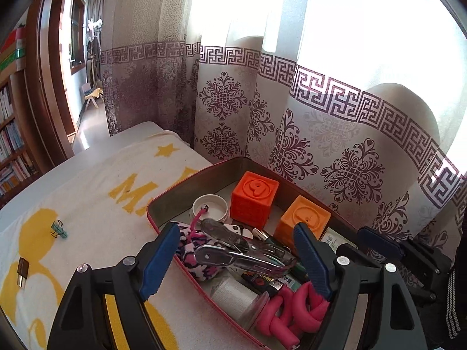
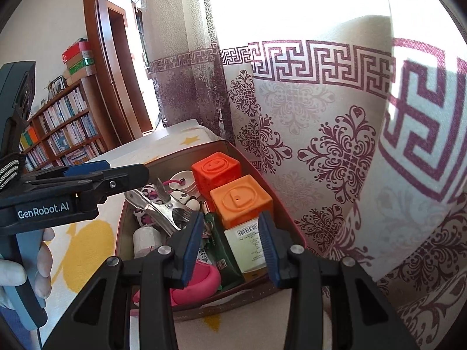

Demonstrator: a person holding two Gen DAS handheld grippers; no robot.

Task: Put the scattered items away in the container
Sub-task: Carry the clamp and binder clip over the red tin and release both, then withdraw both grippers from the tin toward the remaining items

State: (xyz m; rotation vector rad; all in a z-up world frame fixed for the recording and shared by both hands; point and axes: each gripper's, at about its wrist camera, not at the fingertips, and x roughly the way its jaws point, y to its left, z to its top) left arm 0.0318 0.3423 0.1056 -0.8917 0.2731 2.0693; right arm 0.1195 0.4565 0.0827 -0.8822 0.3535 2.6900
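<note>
The red-rimmed tin (image 1: 163,201) stands on a white and yellow towel (image 1: 96,204). It holds two orange cubes (image 1: 253,197), a white cap (image 1: 210,205), pink foam rollers (image 1: 292,312) and a steel spring clamp (image 1: 233,248) lying on top. My left gripper (image 1: 236,262) hangs open over the tin, its blue pads well clear of the clamp on either side. My right gripper (image 2: 230,248) is open above a white barcoded box (image 2: 248,242) and a green packet (image 2: 221,248), gripping nothing. On the towel lie a teal binder clip (image 1: 59,230) and a small brown-and-gold piece (image 1: 22,271).
A patterned curtain (image 1: 321,134) hangs right behind the tin. A bookshelf (image 2: 67,128) and a doorway (image 2: 125,67) are at the far left. A hand (image 2: 17,277) holds the left gripper's handle. The table's edge (image 1: 43,175) runs along the left of the towel.
</note>
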